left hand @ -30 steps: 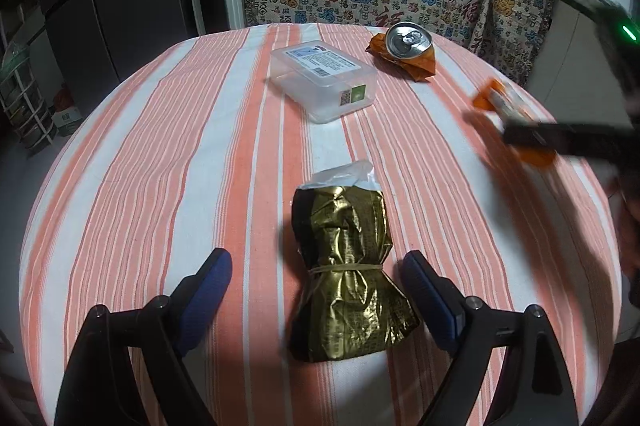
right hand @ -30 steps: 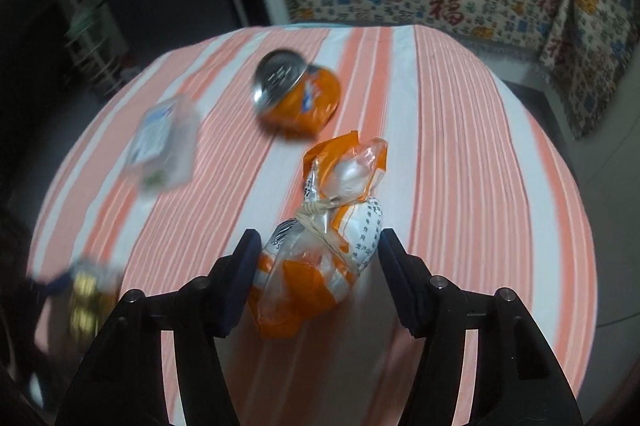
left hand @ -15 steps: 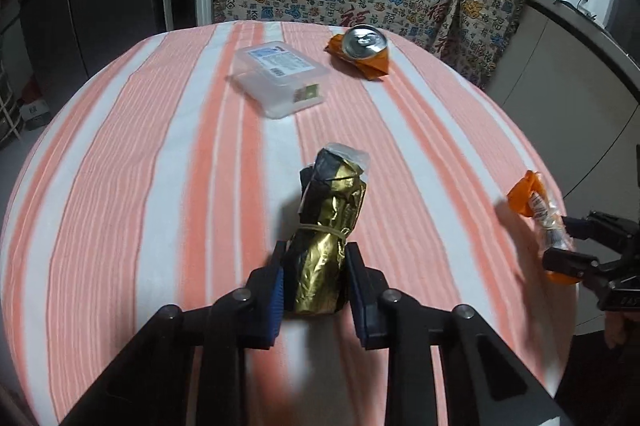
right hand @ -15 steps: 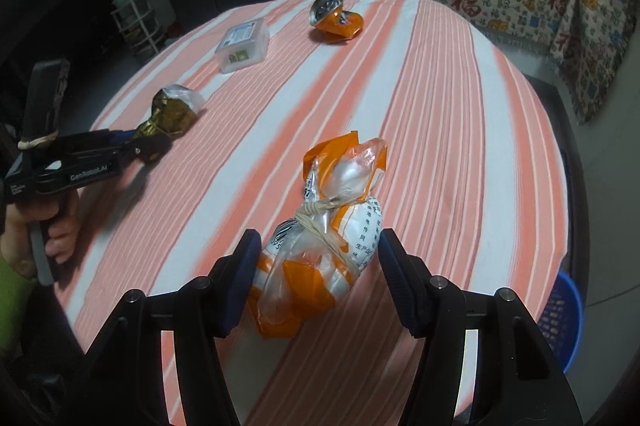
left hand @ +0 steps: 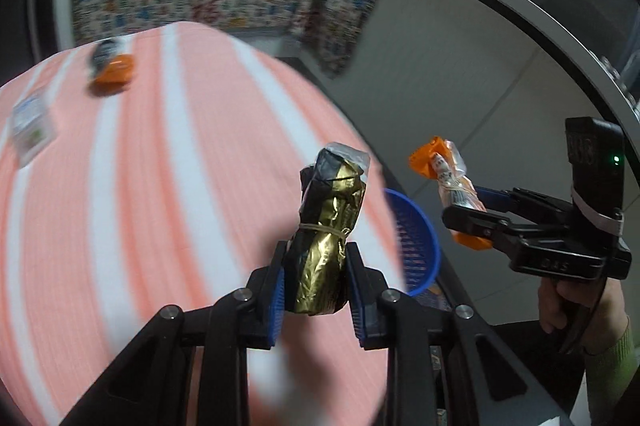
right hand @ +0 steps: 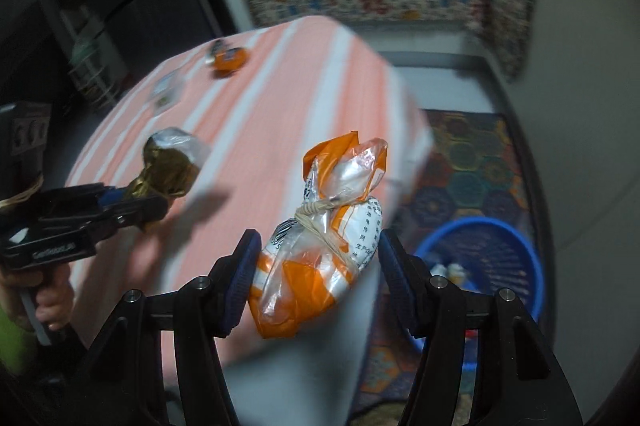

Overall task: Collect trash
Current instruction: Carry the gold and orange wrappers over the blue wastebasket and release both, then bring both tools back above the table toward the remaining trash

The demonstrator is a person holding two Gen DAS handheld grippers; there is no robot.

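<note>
The left tongs [left hand: 315, 280] are clenched on a gold foil bag [left hand: 326, 234], their blue pads pressing its lower part on both sides. This bag is crumpled, gold and black, bound at the middle with a rubber band, and its top has a clear silver edge; it is lifted above the edge of the counter [left hand: 160, 166]. The right tongs [right hand: 316, 266] grasp an orange and clear plastic bag [right hand: 324, 238], also tied with a rubber band, with printed characters on its white part; it is in the air beside the counter. On the floor below stands a blue basket [right hand: 516, 238] with small things inside. Far on the striped counter lie an orange can [left hand: 112, 74] and a clear box [left hand: 30, 130], both blurred.
</note>
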